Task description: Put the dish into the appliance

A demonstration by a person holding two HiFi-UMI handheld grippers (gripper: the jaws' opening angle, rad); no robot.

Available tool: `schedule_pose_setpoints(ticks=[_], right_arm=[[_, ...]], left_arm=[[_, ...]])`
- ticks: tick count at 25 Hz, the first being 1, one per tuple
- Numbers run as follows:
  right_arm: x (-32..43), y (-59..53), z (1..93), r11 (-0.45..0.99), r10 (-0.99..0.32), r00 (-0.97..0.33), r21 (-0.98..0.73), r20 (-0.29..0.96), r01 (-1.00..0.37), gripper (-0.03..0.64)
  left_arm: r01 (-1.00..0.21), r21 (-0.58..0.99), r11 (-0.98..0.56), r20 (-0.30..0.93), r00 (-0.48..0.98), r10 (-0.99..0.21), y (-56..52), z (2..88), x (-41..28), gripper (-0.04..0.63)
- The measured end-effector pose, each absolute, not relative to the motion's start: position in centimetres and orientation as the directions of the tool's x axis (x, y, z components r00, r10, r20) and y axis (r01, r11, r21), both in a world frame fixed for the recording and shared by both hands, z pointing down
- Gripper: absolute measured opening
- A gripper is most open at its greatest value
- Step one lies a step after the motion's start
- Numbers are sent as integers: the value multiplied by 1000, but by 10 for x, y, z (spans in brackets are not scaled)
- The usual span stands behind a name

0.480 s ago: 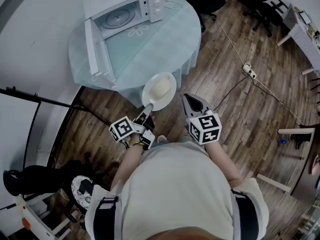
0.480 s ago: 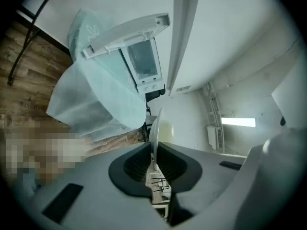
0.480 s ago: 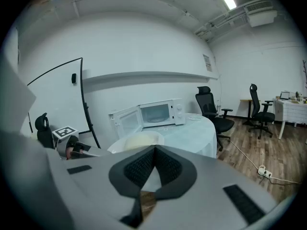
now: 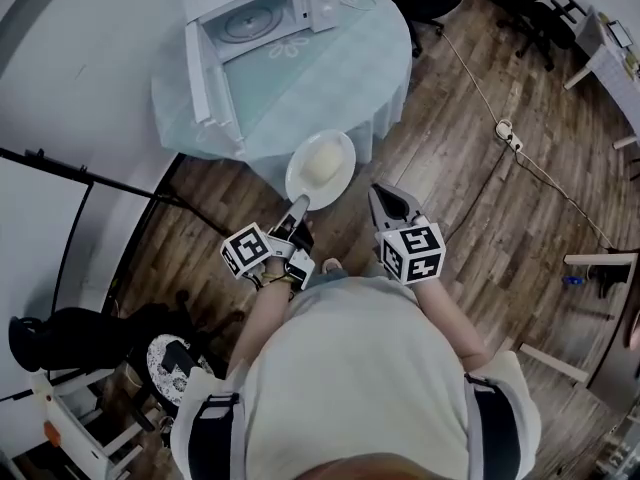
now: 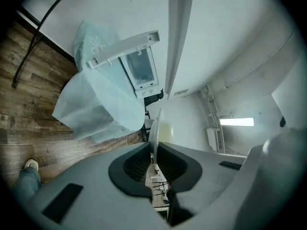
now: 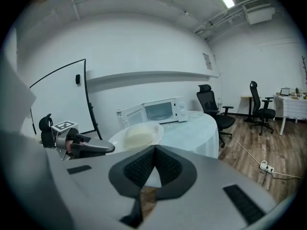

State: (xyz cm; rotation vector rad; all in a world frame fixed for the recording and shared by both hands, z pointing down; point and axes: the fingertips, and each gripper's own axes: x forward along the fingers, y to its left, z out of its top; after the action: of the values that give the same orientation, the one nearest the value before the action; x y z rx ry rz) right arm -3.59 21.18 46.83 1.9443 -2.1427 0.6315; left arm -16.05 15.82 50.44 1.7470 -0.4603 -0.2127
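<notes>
A white dish [image 4: 320, 168] carrying a pale mound of food hangs level over the near edge of the round table [image 4: 300, 88]. My left gripper [image 4: 299, 204] is shut on its near rim. Between those jaws the dish [image 5: 154, 131] shows edge-on in the left gripper view [image 5: 154, 150]. At the table's far side the white microwave [image 4: 262, 20] has its door [image 4: 208, 76] swung wide open, showing the glass turntable inside. Beside the dish, on its right, my right gripper [image 4: 385, 196] is shut and empty [image 6: 154, 150]. From that gripper's view the dish [image 6: 139, 135] lies in front of the microwave [image 6: 163, 110].
A light blue cloth [image 4: 380, 78] hangs over the table's edge. Black office chairs [image 4: 530, 13] stand at the far right and a power strip [image 4: 507, 133] with its cable lies on the wood floor. A whiteboard on a black stand [image 4: 60, 183] is at the left.
The dish and both grippers have moved a little forward toward the table. The left grip on the rim is unchanged and the right jaws stay shut.
</notes>
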Motion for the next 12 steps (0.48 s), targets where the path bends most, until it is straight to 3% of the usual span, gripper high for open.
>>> schedule_pose_setpoints(ticks=[5, 12], right_arm=[[-46, 217, 469, 46, -906, -116, -178, 406, -983, 5], [-68, 213, 471, 76, -902, -162, -222, 401, -972, 5]], left_arm=[[-239, 958, -158, 156, 898, -411, 160, 509, -174, 40], [-205, 966, -159, 124, 904, -410, 158, 506, -186, 40]])
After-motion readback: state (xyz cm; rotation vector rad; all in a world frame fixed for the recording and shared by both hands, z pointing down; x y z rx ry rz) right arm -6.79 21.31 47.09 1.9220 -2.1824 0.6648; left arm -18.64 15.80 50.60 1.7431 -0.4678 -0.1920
